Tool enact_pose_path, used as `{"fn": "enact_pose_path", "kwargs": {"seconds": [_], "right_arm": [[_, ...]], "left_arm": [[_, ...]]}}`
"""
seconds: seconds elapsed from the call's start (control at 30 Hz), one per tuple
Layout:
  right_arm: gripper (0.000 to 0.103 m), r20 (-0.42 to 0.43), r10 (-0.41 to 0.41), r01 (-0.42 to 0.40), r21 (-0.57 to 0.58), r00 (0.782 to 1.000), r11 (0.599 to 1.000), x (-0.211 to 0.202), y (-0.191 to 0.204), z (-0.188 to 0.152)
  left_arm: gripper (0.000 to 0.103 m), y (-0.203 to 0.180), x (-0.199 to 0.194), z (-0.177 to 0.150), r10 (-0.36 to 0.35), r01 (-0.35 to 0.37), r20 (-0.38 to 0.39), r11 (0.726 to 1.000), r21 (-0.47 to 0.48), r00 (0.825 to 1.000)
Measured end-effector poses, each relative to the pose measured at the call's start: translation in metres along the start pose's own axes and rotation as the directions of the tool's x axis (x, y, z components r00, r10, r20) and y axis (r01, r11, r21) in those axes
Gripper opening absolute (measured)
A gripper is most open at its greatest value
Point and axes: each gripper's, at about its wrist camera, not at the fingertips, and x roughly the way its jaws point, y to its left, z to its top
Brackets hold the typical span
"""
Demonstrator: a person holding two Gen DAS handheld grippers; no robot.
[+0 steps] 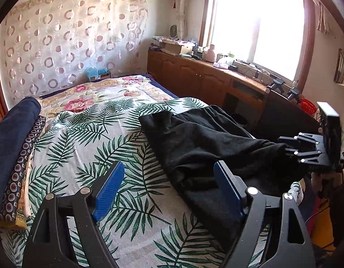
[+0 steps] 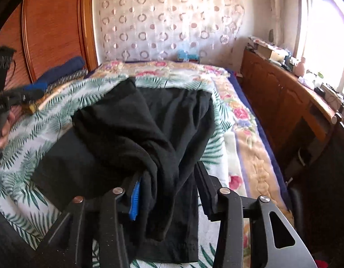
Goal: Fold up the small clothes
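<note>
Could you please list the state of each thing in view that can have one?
Black garment: crumpled on the bed, part draped between the right gripper's jaws.
Left gripper: open, empty.
Right gripper: partly open, cloth between its jaws.
Folded clothes: stacked.

We see a bedroom: a bed (image 1: 118,138) under a palm-leaf sheet (image 1: 87,147), with a floral blanket (image 1: 98,93) beyond it toward the far wall. That wall has a sheer curtain with a ring pattern (image 1: 67,40), and a wooden wardrobe (image 2: 53,26) stands at one side. A cluttered low wooden cabinet (image 1: 194,76) runs under a bright, overexposed window (image 1: 256,26).
</note>
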Motion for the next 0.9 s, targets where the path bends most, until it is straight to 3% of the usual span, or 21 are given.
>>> {"fn": "enact_pose_path", "kwargs": {"seconds": [0.4,0.6,0.9], "right_arm": [[0.054,0.085,0.09,-0.081,-0.11,0.992,0.991,0.003,0.039,0.042],[0.055,0.005,0.17,-0.166,-0.174,0.986,0.971,0.043,0.067,0.06],[0.055,-0.114,0.262,-0.282,-0.235,0.958,0.93,0.1,0.101,0.087]], "left_arm": [[0.083,0.011,-0.008,-0.004,0.021,-0.021,0.016,1.0,-0.018,1.0],[0.083,0.02,-0.012,-0.006,0.032,-0.031,0.022,0.999,-0.038,0.999],[0.083,0.033,-0.016,-0.011,0.041,-0.039,0.022,0.997,-0.065,0.999]]}}
